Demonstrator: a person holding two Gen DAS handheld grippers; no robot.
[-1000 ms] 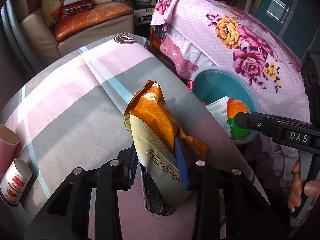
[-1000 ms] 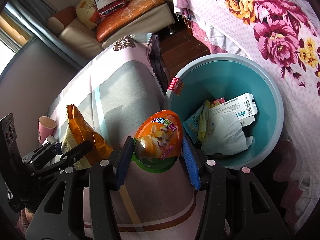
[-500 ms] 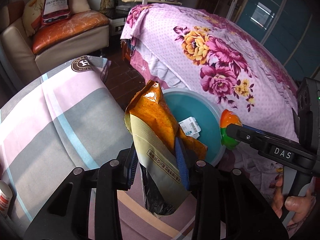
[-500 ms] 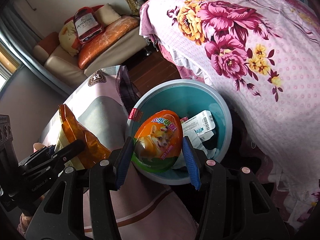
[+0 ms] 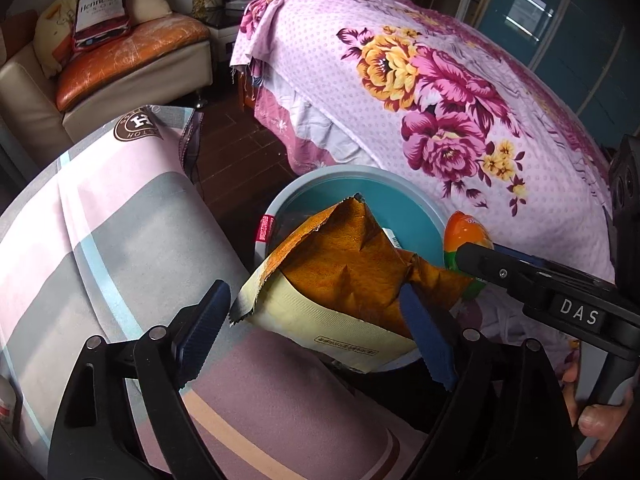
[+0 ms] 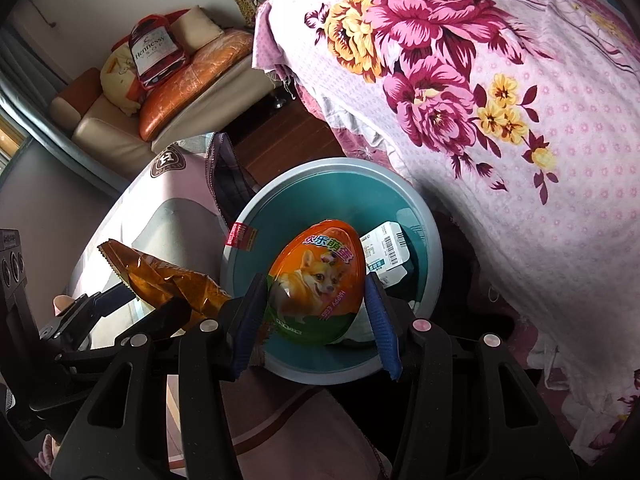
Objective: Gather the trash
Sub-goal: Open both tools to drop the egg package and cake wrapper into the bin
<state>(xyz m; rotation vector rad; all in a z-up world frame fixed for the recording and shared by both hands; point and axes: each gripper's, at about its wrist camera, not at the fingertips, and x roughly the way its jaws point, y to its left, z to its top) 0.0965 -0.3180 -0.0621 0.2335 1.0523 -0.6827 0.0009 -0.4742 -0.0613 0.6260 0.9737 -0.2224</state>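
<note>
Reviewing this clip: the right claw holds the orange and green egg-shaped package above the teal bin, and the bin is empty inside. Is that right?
Not quite. The right claw does hold the egg-shaped package above the teal bin, but the bin is not empty: the right wrist view shows a white barcoded box already lying inside it.

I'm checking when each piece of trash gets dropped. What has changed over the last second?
Both claws swung from over the striped table to the teal bin. The left claw is opening: its pads have come off the orange snack bag, which has tipped sideways toward the bin. Unchanged: the right claw still grips the dog-picture egg above the bin, and the paper box still lies inside.
</note>
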